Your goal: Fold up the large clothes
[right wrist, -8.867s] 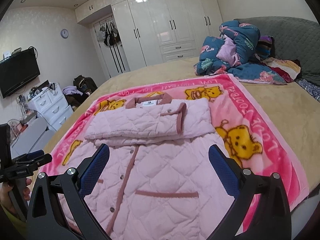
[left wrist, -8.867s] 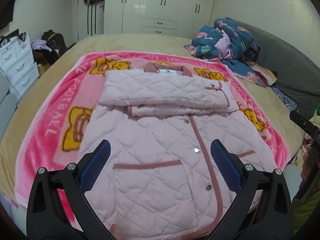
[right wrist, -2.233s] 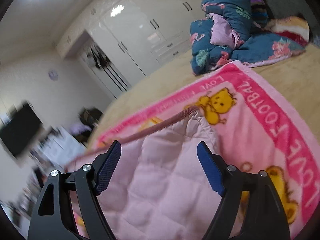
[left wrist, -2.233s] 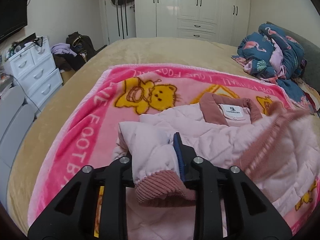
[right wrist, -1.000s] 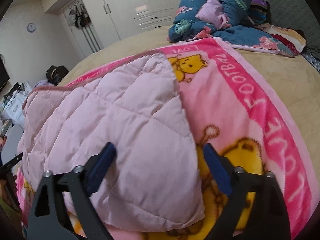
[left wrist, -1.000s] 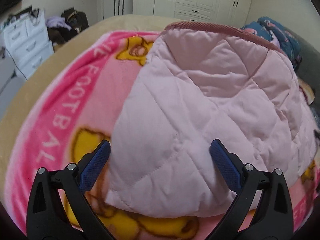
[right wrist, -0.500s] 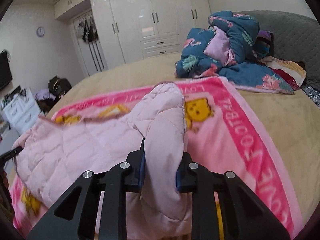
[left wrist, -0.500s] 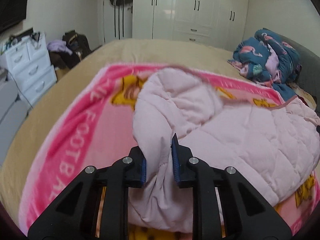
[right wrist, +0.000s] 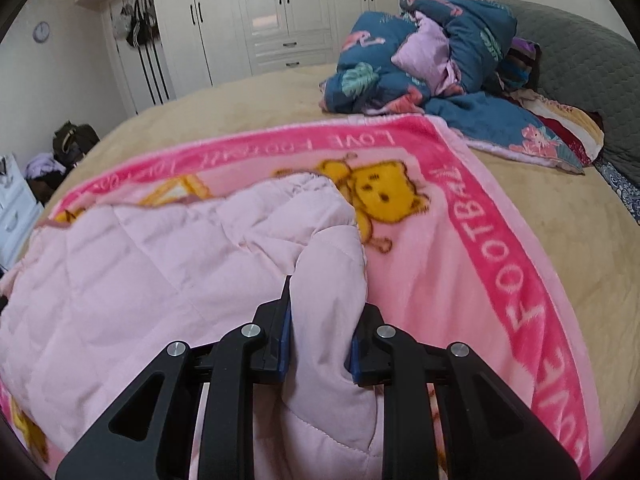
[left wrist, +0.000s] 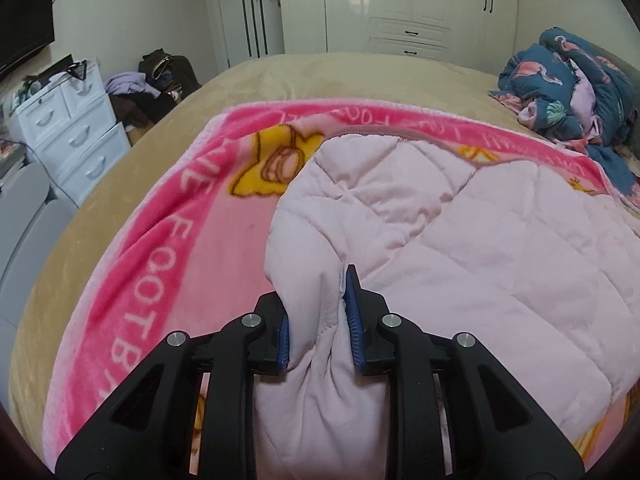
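From the left wrist camera, the left gripper (left wrist: 319, 316) is pinching a thick bunch of the pink quilted jacket (left wrist: 460, 240). Its jaws have just been closing and then eased a little, and now the blue pads (left wrist: 352, 304) press the fabric from both sides, with the padded cloth bulging above and below them. The jacket lies on the pink cartoon blanket (left wrist: 160, 264), which is spread over the tan bed (left wrist: 320, 76). The jacket is folded over itself, and its darker pink edge (left wrist: 372, 133) runs along the far side, near the yellow bear print. The rest of the jacket spreads to the right of the gripper. Behind the bed stands a white wardrobe (left wrist: 400, 4), a white chest of drawers (left wrist: 64, 128) is at the left, and a blue flowered quilt (left wrist: 572, 88) is heaped at the far right.

From the right wrist camera, the right gripper (right wrist: 320, 332) is also clamped on the jacket (right wrist: 140, 264). It holds a rounded fold at the jacket's right side, and the fabric fills the narrow space between the two pads. Here the jacket stretches away to the left, and the blanket (right wrist: 500, 280) with its letters lies bare to the right. The blue quilt (right wrist: 424, 60) is piled on the far part of the bed (right wrist: 580, 216), just before a grey headboard (right wrist: 580, 60). A small clock (right wrist: 42, 31) hangs on the wall at the left.
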{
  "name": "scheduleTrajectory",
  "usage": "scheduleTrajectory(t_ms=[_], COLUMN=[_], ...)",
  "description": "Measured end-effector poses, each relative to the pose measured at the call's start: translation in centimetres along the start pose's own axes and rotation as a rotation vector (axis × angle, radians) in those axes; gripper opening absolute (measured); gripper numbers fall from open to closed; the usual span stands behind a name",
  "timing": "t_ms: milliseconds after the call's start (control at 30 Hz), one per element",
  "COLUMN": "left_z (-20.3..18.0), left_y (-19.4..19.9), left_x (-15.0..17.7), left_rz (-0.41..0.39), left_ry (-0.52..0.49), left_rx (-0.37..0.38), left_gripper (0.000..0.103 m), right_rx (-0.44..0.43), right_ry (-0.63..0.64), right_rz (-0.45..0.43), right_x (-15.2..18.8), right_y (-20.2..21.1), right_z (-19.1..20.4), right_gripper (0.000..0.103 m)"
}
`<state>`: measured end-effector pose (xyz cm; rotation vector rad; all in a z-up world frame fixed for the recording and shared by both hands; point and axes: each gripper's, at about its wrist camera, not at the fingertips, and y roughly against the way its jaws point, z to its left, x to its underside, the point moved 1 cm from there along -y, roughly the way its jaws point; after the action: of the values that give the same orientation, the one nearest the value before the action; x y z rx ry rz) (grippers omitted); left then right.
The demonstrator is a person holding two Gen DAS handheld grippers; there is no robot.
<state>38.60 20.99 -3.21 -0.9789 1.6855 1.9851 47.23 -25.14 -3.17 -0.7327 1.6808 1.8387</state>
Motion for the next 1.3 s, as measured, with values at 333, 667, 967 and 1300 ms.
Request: scheduleTrajectory(t_ms=[333,667,967,1300], left_z=[0.2,1.5,1.7,2.1], left_y=[0.0,4.2,8.4,10.8], left_x=[0.5,1.1,2.4,5.3], left_rz=[0.012,-0.029,-0.050,-0.029], left_ry=[0.000,0.044,0.063,0.093], left_rx=[-0.031,-0.032,-0.014,0.026], left_gripper=[0.029,0.083,0.092,0.093], right_rx=[0.000,-0.093,-0.160,-0.191], right_ry=[-0.074,-0.238,-0.214,-0.221], right_rz=[0.043,-0.010,-0.061,-0.067], right_x=[1.5,3.4,5.7,8.6], right_y=[-0.3,6.3,12.6,16.1], right_z=[-2.0,-5.0,-4.3,-3.8], right_gripper=[0.057,0.099,0.099,0.099])
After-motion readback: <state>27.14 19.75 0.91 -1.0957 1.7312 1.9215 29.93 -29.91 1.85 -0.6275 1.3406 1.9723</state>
